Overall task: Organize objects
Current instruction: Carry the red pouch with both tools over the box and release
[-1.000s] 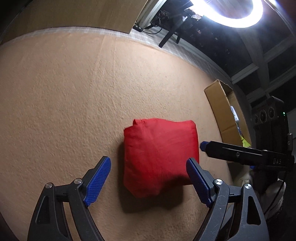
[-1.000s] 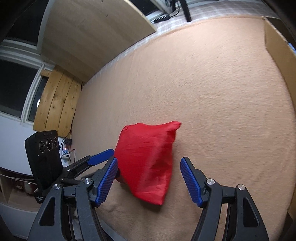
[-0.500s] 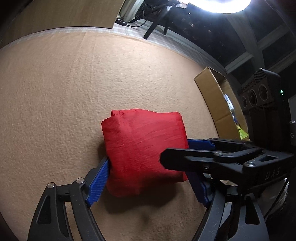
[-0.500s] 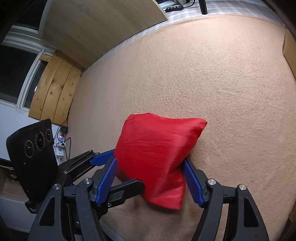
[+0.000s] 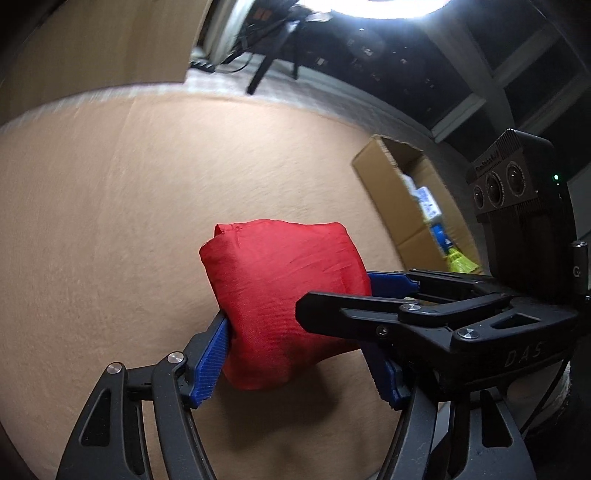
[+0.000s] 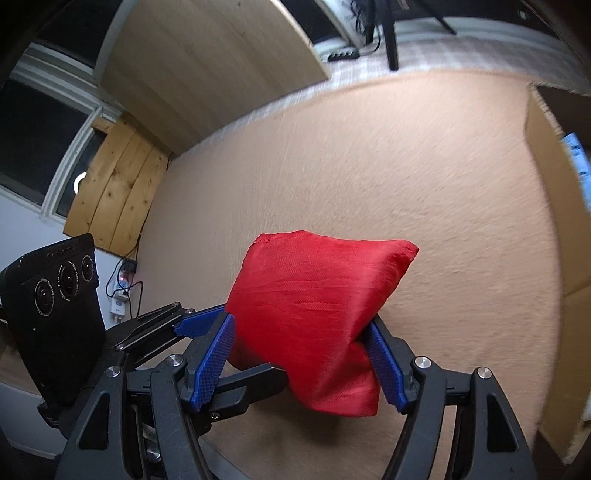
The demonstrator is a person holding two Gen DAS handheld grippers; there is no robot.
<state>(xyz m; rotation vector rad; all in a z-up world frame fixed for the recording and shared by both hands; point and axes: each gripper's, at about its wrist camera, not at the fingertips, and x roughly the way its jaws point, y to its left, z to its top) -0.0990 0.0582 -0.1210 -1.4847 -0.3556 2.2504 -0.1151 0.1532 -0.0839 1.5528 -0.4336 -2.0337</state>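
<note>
Both grippers pinch the same thing — a red cloth pouch [image 5: 284,306], soft and stuffed. The left gripper [image 5: 299,360] has just been closing its jaws; now the blue pads [image 5: 210,360] press into the pouch on both sides, w/ the fabric bulging above them. The right gripper [image 6: 299,365] also has its pads [image 6: 212,365] pressed against the pouch's lower part, one on each side, and the cloth is dented there. The two grippers cross each other: in the left wrist view the right one [image 5: 373,291] comes in from the right side and clamps the pouch across, approx. at a right angle.

The pouch looks lifted a bit off the tan carpet-like surface [image 5: 110,221] — a shadow lies under it, but I cannot tell for sure if the bottom corner touches or not. It is approx. over the near-middle part of this surface, well apart from its far edge.

At the right edge of the surface stands an open cardboard box [image 5: 391,184] w/ some blue-white and yellow packs inside. Beyond the far edge there is a wood panel [image 6: 207,62] and a bright ring lamp [image 5: 391,5] above.
</note>
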